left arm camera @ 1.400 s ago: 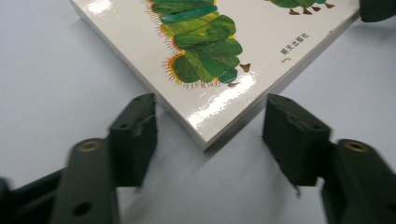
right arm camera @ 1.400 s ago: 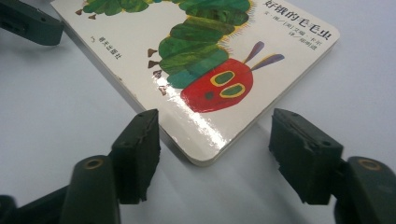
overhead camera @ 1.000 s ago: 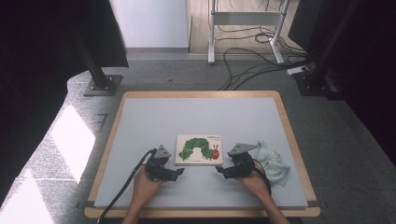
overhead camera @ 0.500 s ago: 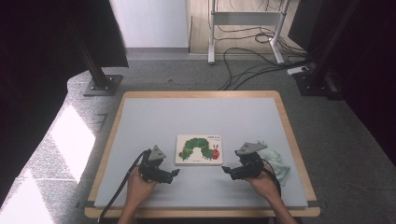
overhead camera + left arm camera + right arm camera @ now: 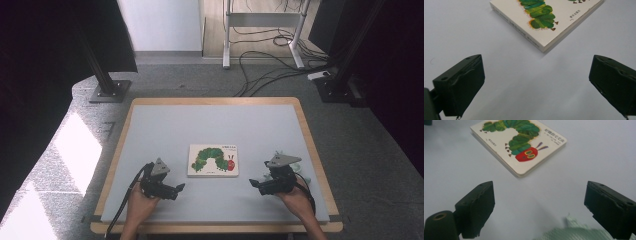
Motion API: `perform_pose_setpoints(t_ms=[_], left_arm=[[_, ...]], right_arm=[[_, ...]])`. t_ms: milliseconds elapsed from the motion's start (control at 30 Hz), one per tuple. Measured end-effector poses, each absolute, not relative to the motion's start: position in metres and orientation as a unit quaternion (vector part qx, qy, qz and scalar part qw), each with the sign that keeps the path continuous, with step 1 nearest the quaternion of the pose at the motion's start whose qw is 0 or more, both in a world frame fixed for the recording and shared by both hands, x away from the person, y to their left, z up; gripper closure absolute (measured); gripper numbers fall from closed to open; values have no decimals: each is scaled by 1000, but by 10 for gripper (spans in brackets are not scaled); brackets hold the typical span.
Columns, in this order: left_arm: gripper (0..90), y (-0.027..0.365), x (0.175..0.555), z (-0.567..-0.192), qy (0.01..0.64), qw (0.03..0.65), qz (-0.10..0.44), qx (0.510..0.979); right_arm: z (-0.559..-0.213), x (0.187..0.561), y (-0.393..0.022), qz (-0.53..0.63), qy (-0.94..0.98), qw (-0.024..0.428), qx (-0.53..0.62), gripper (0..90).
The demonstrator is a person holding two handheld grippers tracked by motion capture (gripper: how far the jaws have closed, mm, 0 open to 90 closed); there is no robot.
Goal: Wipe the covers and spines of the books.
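board book (image 5: 213, 160) with a green caterpillar on its cover is seen lying flat and closed near the middle of the counter (image 5: 210, 120). the left gripper (image 5: 178, 188) is held just off the book's near left corner, its jaws having just been opened to their widest, with nothing between them. the right gripper (image 5: 254, 183) is held off the book's near right corner, its jaws also just opened wide and empty. a pale green cloth (image 5: 571, 232) is seen to the right of the book, under the right gripper. the book is judged stiff, light and smooth-faced, so it may slide; a pinch across a lifted edge or corner is judged best.
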State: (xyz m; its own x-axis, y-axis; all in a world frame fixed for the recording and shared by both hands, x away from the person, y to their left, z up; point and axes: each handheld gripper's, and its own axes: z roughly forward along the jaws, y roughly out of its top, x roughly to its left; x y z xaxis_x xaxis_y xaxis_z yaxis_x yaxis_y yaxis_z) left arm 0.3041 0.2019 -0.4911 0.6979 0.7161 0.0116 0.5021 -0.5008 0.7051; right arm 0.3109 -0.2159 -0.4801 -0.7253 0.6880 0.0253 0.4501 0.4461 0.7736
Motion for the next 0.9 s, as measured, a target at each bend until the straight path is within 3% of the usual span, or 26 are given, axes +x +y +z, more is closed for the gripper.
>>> perform_pose_setpoints(t_ms=[467,900], left_arm=[[0,231,302,-523,393,322,154,848],[0,231,303,-529,396,322,146,847]], right_arm=[[-520,301,-270,365,814,185,412,0],[-536,303,-270,348,816,187,422,0]])
